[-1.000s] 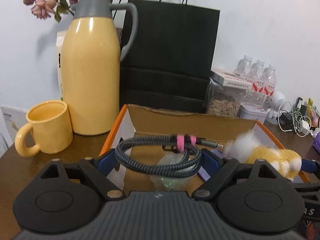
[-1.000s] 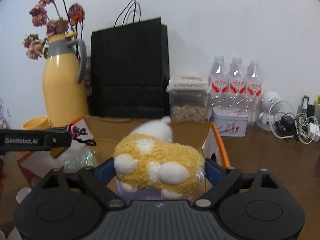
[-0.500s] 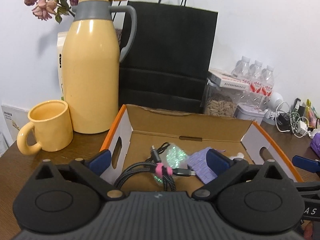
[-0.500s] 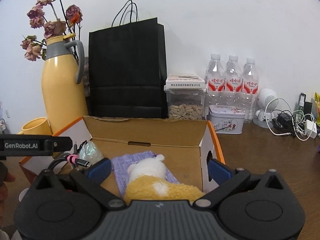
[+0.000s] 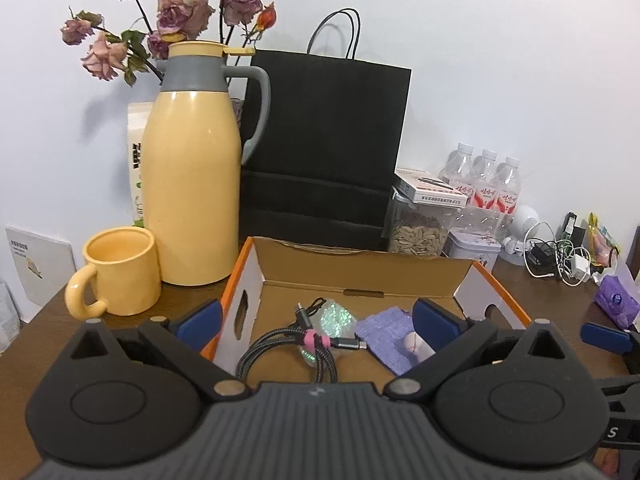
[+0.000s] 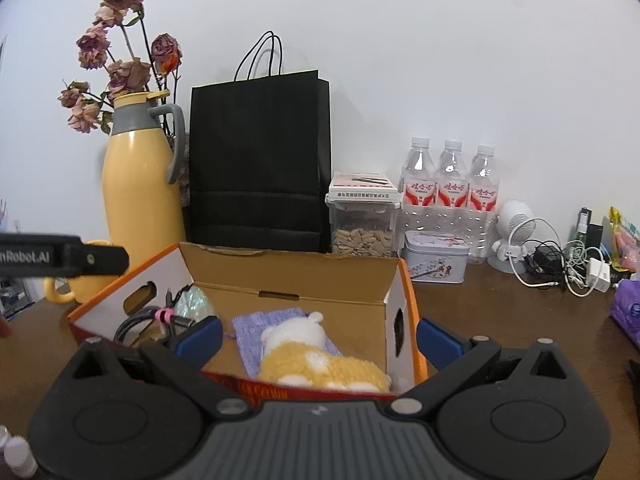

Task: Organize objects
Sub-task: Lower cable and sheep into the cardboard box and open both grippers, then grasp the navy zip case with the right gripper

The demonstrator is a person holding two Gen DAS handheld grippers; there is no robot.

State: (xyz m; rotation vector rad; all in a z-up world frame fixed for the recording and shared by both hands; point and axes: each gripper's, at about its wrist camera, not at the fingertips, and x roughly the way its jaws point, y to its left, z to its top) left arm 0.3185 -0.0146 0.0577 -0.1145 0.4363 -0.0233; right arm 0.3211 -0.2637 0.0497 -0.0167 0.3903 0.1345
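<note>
An open cardboard box (image 5: 360, 260) (image 6: 288, 276) with orange edges stands on the brown table. Inside it at the left lies a coiled braided cable (image 5: 296, 344) (image 6: 156, 318) with a pink tie, beside a shiny iridescent wrapper (image 5: 338, 318). At its right a yellow-and-white plush toy (image 6: 320, 368) rests on a purple cloth (image 6: 272, 320) (image 5: 384, 332). My left gripper (image 5: 316, 322) hangs open and empty over the box's near left side. Open and empty too, my right gripper (image 6: 319, 336) sits above the near right side, its jaws spread wider than the toy.
Behind the box stand a yellow thermos jug (image 5: 192, 184), a yellow mug (image 5: 120, 276), a black paper bag (image 5: 324, 152), a seed jar (image 6: 362, 228), three water bottles (image 6: 452, 188) and a tin (image 6: 434, 256). Tangled chargers (image 6: 568, 264) and a purple tissue pack (image 5: 616, 300) lie at the right.
Both grippers have let go: the cable dropped into the box's left side and the plush toy onto the purple cloth. Both then drew back and rose a little.
</note>
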